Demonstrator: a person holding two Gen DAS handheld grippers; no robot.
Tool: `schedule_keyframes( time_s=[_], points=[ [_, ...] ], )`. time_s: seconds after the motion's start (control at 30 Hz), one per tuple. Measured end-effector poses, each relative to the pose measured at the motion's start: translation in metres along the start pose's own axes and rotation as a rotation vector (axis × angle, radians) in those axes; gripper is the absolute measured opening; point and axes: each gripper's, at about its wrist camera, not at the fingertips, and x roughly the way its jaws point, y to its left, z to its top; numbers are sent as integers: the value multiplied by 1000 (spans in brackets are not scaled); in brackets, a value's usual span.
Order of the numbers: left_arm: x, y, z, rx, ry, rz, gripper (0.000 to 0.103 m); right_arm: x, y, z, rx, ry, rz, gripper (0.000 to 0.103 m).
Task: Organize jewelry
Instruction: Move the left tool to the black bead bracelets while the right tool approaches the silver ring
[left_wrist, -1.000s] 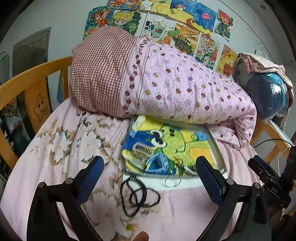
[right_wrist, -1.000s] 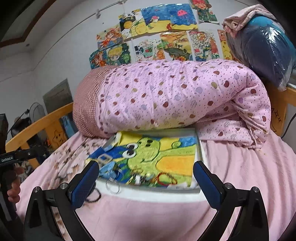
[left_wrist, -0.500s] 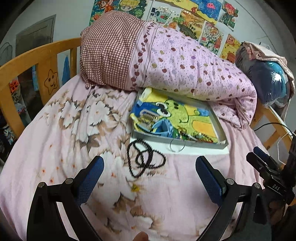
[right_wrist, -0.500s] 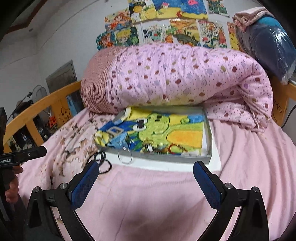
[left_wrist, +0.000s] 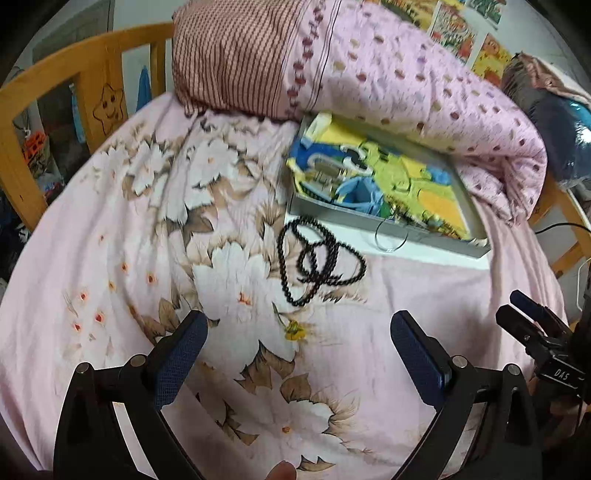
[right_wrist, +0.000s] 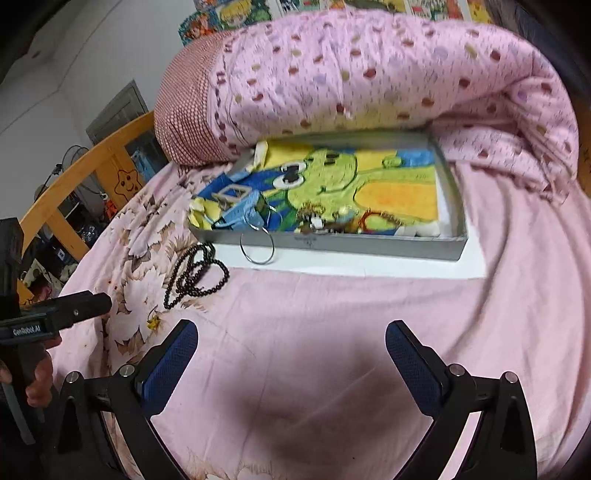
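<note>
Rolled pink quilt (right_wrist: 388, 74) lying behind the grey tray (right_wrist: 369, 245), touching its far edge. Black bead necklace (left_wrist: 317, 262) coiled on the flowered sheet (left_wrist: 147, 221), just in front of the tray's left corner. Thin metal ring (right_wrist: 256, 247) leaning against the tray's front wall. Left gripper (left_wrist: 295, 350) and right gripper (right_wrist: 291, 354) both spread wide, empty, near the tray's front.

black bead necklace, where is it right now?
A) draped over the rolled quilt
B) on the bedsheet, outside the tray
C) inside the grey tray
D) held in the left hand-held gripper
B: the black bead necklace lies coiled on the floral bedsheet, in front of the grey tray near its left corner; both hand-held grippers, left and right, are open and empty.
</note>
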Motion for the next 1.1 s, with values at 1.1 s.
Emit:
schedule_keyframes(
  time_s=[1.1],
  points=[
    [90, -5, 35, 151, 89, -8, 96, 78, -24, 30, 173, 10, 221, 83]
  ],
)
